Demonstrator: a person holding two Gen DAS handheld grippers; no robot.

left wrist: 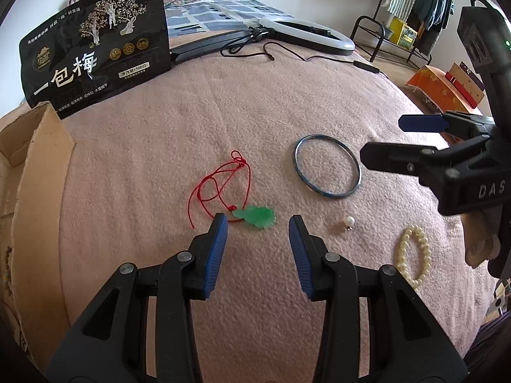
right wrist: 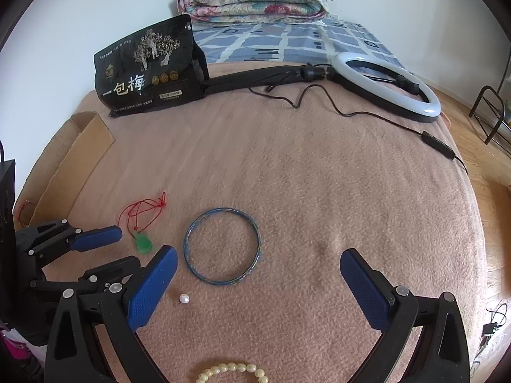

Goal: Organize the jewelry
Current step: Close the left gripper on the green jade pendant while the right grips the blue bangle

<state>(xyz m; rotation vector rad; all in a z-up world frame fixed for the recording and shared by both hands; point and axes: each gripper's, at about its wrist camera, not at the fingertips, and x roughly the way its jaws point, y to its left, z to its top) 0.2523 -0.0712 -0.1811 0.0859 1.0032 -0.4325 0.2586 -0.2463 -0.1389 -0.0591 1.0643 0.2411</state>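
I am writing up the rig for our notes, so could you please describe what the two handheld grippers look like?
Both are black plastic clamp-style tools with silver rivets at the joints. The left gripper has two fingers faced with ribbed blue pads. The right gripper has matching fingers with dimpled blue pads; seen from the left wrist, its body carries white letters "DAS" and a small green light.
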